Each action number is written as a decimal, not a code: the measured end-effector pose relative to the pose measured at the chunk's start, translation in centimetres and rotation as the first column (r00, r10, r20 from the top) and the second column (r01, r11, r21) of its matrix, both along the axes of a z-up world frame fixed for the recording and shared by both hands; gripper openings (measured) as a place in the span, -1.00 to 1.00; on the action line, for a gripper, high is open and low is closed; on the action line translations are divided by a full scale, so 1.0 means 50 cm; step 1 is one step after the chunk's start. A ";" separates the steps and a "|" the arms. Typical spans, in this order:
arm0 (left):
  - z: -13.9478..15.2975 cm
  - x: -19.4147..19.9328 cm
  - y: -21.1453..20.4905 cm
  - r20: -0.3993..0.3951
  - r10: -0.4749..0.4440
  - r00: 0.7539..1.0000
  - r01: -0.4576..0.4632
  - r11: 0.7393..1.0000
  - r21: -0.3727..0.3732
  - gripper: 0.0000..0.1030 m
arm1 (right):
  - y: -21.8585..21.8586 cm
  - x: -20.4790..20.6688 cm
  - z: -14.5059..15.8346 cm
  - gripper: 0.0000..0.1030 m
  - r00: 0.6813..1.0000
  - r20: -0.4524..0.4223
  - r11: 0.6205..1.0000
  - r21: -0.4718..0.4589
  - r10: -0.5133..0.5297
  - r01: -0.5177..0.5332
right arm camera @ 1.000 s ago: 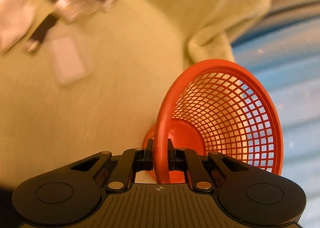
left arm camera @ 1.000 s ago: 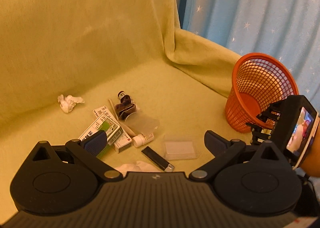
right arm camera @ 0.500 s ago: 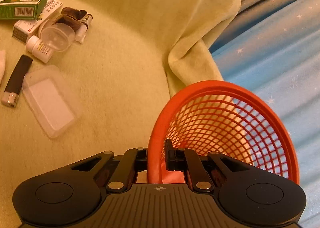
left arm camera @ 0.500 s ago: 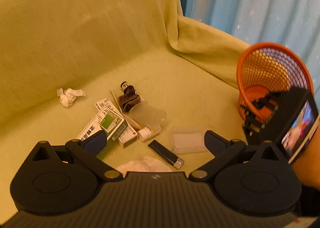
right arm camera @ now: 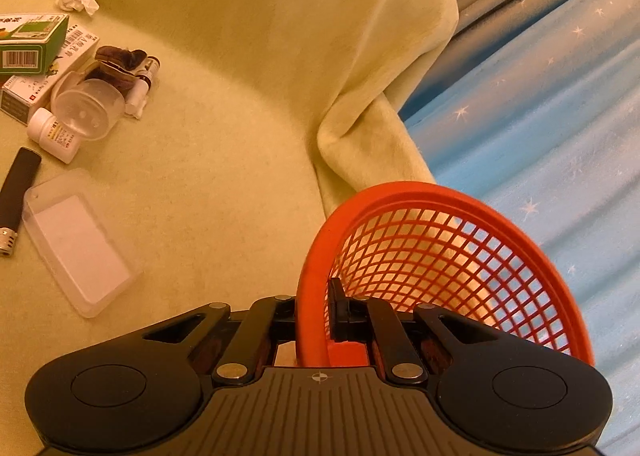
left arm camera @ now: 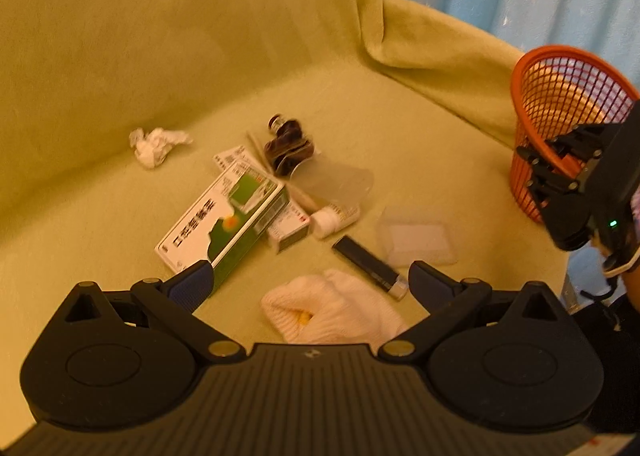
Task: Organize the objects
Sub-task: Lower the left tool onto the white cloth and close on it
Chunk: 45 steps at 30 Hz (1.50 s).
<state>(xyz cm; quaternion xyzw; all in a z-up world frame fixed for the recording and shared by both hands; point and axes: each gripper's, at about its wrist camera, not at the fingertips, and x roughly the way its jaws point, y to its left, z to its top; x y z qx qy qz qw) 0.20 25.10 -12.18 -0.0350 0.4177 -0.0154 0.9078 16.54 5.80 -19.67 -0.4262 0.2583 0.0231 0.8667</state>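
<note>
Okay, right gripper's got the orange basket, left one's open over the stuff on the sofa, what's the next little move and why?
Probably lower the left gripper onto the white cloth lying right between its open fingers and close on it. The right gripper is shut on the orange basket's rim, beside the clutter, ready to receive it.

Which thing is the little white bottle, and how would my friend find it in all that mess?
Start at the yellow-green sofa seat and find the big green-and-white box. Just right of it, beside a small white carton, lies the little bottle on its side. It is the only round white thing with a cap.
</note>
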 end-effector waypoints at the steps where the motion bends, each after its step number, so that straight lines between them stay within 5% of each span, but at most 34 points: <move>1: -0.005 -0.001 0.000 -0.002 -0.003 1.000 0.003 1.000 0.007 0.97 | 0.000 -0.004 -0.004 -0.93 1.000 0.004 1.000 0.004 -0.001 0.001; 18: -0.050 0.008 -0.006 -0.046 -0.012 0.999 0.012 1.000 0.012 0.95 | 0.000 -0.018 -0.004 -1.00 1.000 0.001 0.995 0.098 -0.021 0.021; 27: -0.074 0.022 -0.021 -0.075 -0.054 0.996 0.056 0.998 0.029 0.71 | -0.003 -0.021 0.004 -1.00 0.999 -0.012 0.989 0.139 -0.042 0.044; 32: -0.085 0.024 -0.030 -0.096 -0.067 0.993 0.071 0.997 0.041 0.40 | -0.002 -0.026 0.002 -1.00 0.999 -0.013 0.989 0.138 -0.043 0.045; 34: -0.087 0.023 -0.029 -0.107 -0.072 0.992 0.076 0.996 0.036 -0.06 | -0.002 -0.028 0.002 -1.00 0.999 -0.012 0.989 0.141 -0.046 0.047; 36: -0.090 0.024 -0.027 -0.123 -0.083 0.989 0.084 0.996 0.006 -0.28 | -0.001 -0.029 0.000 -1.00 0.999 -0.010 0.989 0.141 -0.049 0.050; 45: -0.071 0.028 -0.035 -0.123 -0.109 0.986 0.109 0.994 -0.001 -0.77 | 0.001 -0.036 -0.006 -1.00 0.999 -0.004 0.989 0.141 -0.054 0.054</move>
